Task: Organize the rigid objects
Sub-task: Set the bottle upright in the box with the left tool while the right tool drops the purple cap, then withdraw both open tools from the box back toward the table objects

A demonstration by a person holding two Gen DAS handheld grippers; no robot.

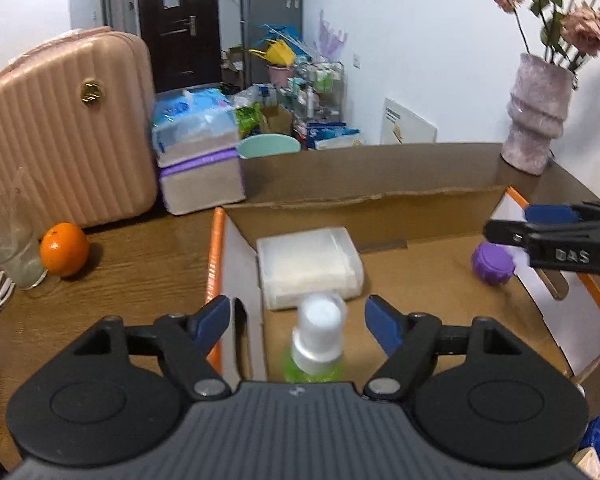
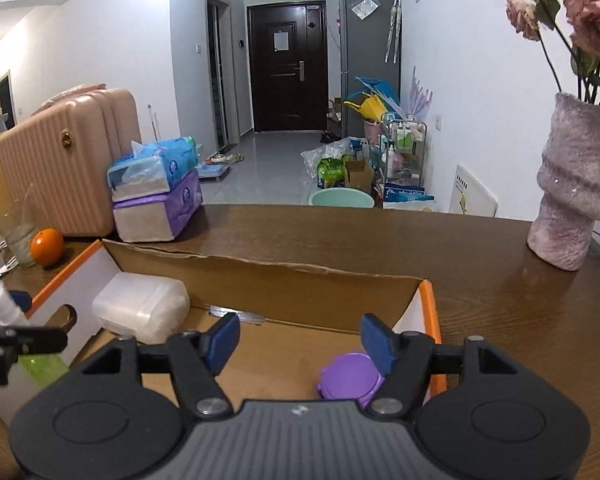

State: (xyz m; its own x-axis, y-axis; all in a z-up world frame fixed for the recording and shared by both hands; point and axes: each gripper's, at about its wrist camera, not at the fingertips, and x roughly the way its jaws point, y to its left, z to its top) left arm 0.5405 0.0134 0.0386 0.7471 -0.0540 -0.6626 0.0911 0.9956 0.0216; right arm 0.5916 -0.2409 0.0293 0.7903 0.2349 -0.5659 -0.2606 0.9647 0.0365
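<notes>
**Me:** Between my left tool (image 1: 298,320) pads stands the green spray bottle (image 1: 318,344), white cap up. Pads spread and clear of it on both sides, so I'm not pinching anything. It sits inside the cardboard box (image 1: 380,200), near the left wall, just in front of the clear plastic case (image 1: 310,266).

**Peer:** Right side?

**Me:** Right tool (image 2: 300,340) is spread too. Purple round jar (image 2: 350,376) sits on the box floor by the right pad — whether the two touch, I cannot tell. Not gripped.

**Peer:** Step?

**Me:** My read: release is done, both items in the box. Next I'd back each tool straight out along its own line, no sideways sweep — the bottle is tall and narrow and would tip on a nudge.

**Peer:** Orientation?

**Me:** Bottle's long axis looks roughly vertical, cap toward the camera, though it's blurred. Jar is squat, lid facing up and a bit my way. Orange (image 1: 64,249), glass (image 1: 18,248) and vase (image 1: 538,114) are on the surface outside the box.
</notes>
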